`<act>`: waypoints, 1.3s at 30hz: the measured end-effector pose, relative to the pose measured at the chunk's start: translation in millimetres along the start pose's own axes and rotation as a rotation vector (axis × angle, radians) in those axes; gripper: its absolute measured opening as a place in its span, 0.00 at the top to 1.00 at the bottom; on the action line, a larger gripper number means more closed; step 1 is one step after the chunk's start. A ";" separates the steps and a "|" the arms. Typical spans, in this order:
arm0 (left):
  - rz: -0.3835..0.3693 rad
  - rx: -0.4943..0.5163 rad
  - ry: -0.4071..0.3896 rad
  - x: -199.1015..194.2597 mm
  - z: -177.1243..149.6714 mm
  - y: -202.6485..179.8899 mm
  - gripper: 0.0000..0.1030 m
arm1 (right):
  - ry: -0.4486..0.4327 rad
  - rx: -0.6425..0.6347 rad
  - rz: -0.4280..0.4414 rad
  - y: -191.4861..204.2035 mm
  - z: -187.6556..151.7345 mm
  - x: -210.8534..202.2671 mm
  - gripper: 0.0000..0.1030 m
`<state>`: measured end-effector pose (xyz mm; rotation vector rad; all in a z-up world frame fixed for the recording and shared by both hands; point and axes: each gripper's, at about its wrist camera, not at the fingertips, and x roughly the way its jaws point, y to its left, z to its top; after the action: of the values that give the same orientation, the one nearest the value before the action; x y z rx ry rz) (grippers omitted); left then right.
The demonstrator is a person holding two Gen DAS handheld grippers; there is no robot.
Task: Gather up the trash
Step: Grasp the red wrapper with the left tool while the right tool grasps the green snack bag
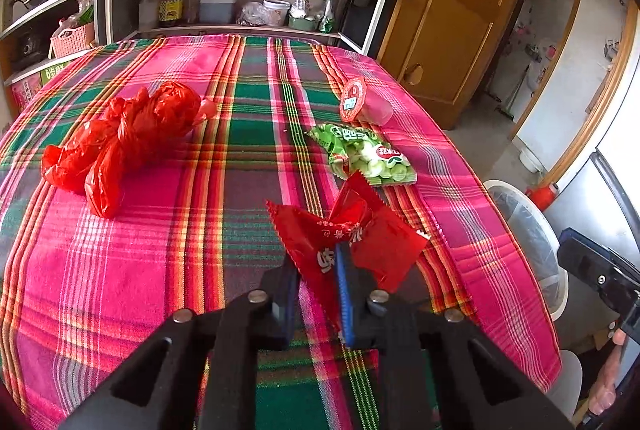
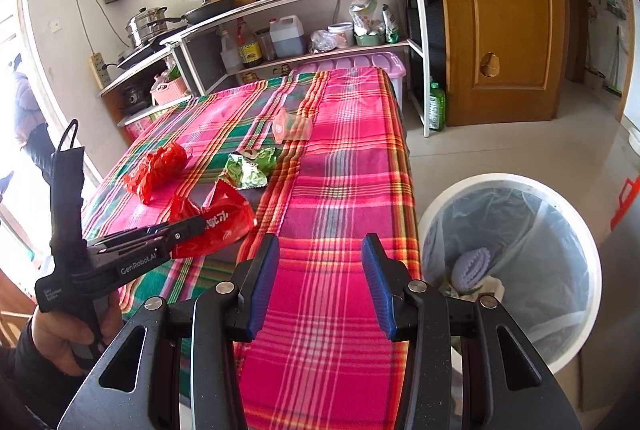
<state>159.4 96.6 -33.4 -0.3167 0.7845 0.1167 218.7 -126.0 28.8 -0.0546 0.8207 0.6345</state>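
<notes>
the left gripper (image 1: pixel 318 270) has its fingers pinched on a red snack wrapper (image 1: pixel 352 234); the right gripper (image 2: pixel 320 270) stands half-open, empty. red plastic bag (image 1: pixel 124 138), green snack packet (image 1: pixel 364 154) and what looks like a lidded cup (image 1: pixel 362 102) remain on the desk (image 1: pixel 160 250); bin (image 2: pixel 516 230) waits.

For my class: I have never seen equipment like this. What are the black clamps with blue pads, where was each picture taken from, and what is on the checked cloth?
They are hand-held grippers, one in each hand, each carrying a camera looking along its fingers. In the left view, the left gripper pinches a red wrapper. In the right view, the right gripper is open and empty, beside a lined bin. On the tablecloth lie a red plastic bag, a green snack packet and a small lidded cup on its side.
</notes>
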 end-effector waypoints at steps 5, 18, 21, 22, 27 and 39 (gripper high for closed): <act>-0.045 -0.003 -0.029 -9.1 -0.3 5.7 0.94 | 0.006 -0.021 0.011 11.1 7.2 10.4 0.57; -0.057 -0.083 -0.104 -42.8 -1.4 57.6 0.96 | 0.040 -0.111 0.057 61.9 36.1 67.5 0.50; -0.054 -0.101 -0.119 -47.4 0.2 71.2 0.96 | 0.054 -0.124 0.063 71.6 43.4 85.1 0.44; -0.053 -0.107 -0.122 -48.3 0.5 75.4 0.96 | 0.059 -0.123 0.063 73.0 45.4 89.5 0.42; -0.065 -0.126 -0.131 -49.5 1.9 88.4 0.96 | 0.066 -0.108 0.044 78.5 59.4 110.2 0.42; -0.099 -0.139 -0.118 -39.8 2.8 99.8 0.96 | 0.170 -0.075 -0.044 74.8 65.0 155.0 0.41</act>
<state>111.3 192.4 -26.9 -0.4752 0.6435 0.0964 299.9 31.7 -19.9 -0.1967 0.9574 0.6250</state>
